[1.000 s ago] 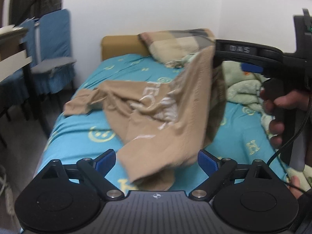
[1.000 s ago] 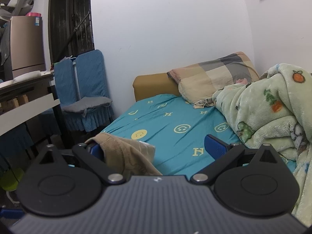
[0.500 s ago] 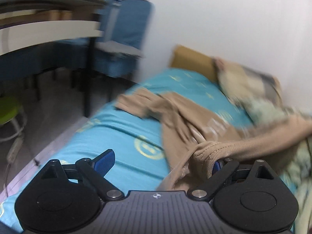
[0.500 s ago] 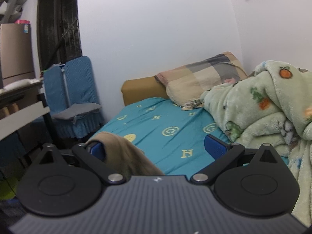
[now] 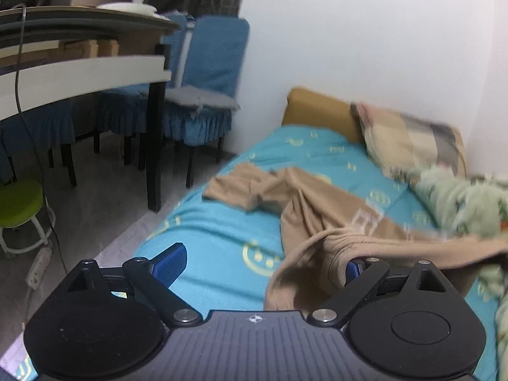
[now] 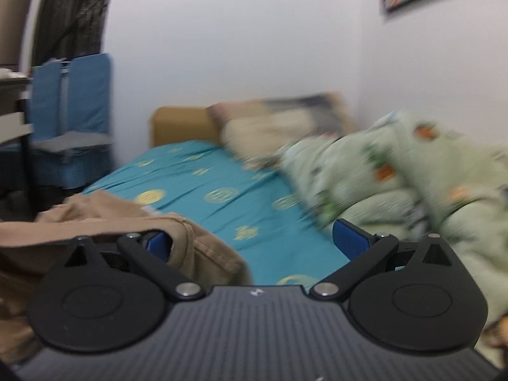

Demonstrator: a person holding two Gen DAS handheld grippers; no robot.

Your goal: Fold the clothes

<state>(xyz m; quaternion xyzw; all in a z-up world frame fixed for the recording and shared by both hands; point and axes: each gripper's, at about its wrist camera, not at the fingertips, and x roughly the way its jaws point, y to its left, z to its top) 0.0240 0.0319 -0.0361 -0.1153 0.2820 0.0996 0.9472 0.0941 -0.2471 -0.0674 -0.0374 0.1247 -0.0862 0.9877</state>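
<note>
Both grippers spread at the garment's edge

Right now the tan garment (image 5: 320, 209) lies crumpled across the turquoise sheet of the bed (image 5: 216, 238), its ribbed hem draped over one finger of each tool. The left gripper (image 5: 263, 260) stands spread wide, cloth hooked on its right finger only. The right gripper (image 6: 254, 238) is likewise spread, fabric over its left finger. A green blanket (image 6: 397, 177) is heaped beside the wall.

A home bedroom: bed (image 5: 222, 231), pillow (image 5: 409, 139), blanket (image 6: 412, 171), chairs (image 5: 209, 73).
</note>
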